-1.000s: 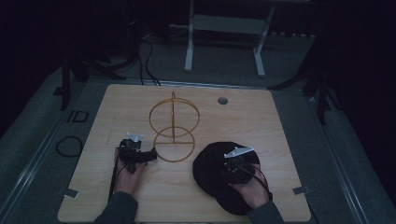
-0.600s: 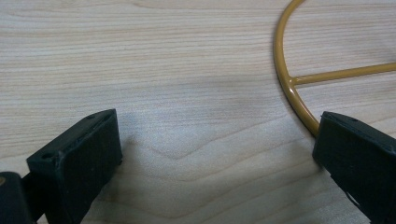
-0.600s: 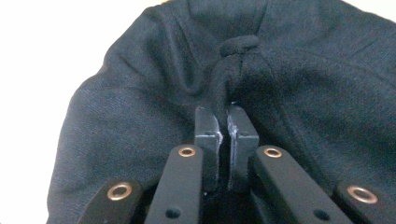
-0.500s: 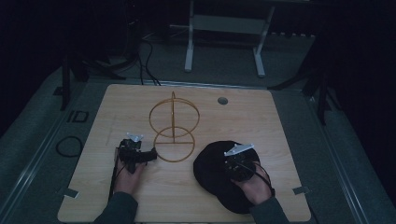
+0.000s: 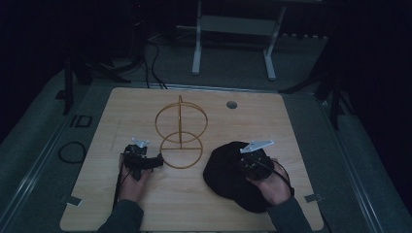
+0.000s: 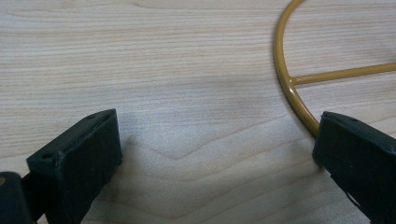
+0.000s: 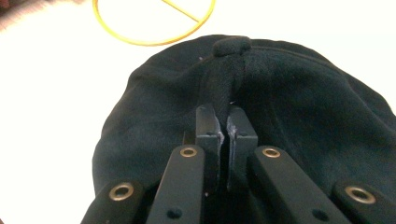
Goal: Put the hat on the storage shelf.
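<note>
Two tools work at this bench. The right tool (image 7: 226,123) has its black jaws pinched together on a fold of the dark, soft fabric cap (image 7: 299,107), just below the cap's top button; the jaws have just been closing, with that cloth between them. In the high view the right tool (image 5: 254,162) sits over the cap (image 5: 228,177), which lies on the near right part of the bench. The left tool (image 6: 217,149) stands wide, with bare wood between its jaws and nothing held; one jaw is just beside the base ring of the golden wire stand (image 6: 285,79). The stand (image 5: 180,131), an upright hoop on a flat ring, rests near the bench's middle. The pale, wood-grained bench (image 5: 145,102) has a small round grommet (image 5: 231,104) near its far edge. Beyond it, the room is dim: grey floor, cables (image 5: 153,53) and a white metal frame (image 5: 233,43).
</note>
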